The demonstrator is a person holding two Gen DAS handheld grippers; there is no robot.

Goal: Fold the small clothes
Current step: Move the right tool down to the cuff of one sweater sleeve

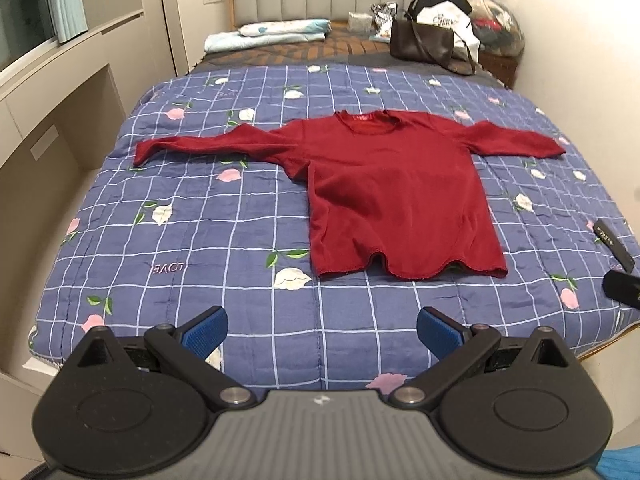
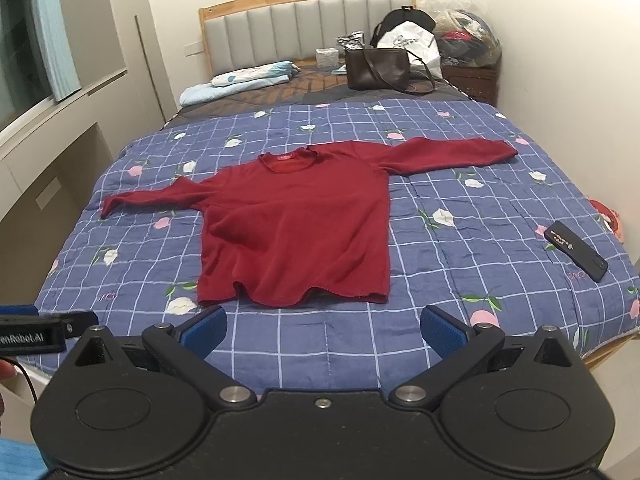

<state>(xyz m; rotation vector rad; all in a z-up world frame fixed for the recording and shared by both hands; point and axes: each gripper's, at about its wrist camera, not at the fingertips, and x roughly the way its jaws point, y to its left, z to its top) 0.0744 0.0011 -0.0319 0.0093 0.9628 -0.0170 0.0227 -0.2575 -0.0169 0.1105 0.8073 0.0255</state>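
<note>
**Red top laid flat on the bed, both grippers open and empty**

A dark red long-sleeved top [image 1: 392, 196] lies spread face-up on the bed's blue checked quilt [image 1: 192, 216], which is printed with pink and white flowers. The knit looks soft and slightly rumpled; both sleeves stretch straight out to the sides, the round neckline points toward the headboard, and the wavy hem lies nearest the grippers.

Beyond the top, toward the padded grey headboard [image 2: 304, 24], a brown leather handbag [image 2: 378, 68] stands closed with its strap trailing on the bed; what it holds cannot be seen. Behind it sit a white plastic bag [image 2: 408, 46] and a clear sack stuffed with clothes [image 2: 468, 42]. Folded pale blue bedding [image 2: 244, 78] lies left of the handbag. A black flat remote-like object [image 2: 576, 250] rests on the quilt to the right of the top.

The left gripper [image 1: 322, 332] hovers above the bed's near edge, just short of the hem, its jaws spread wide with nothing between the ribbed blue pads [image 1: 206, 334]. The right gripper [image 2: 324, 330] is posed alike, level and aimed at the top, jaws wide apart and empty.
</note>
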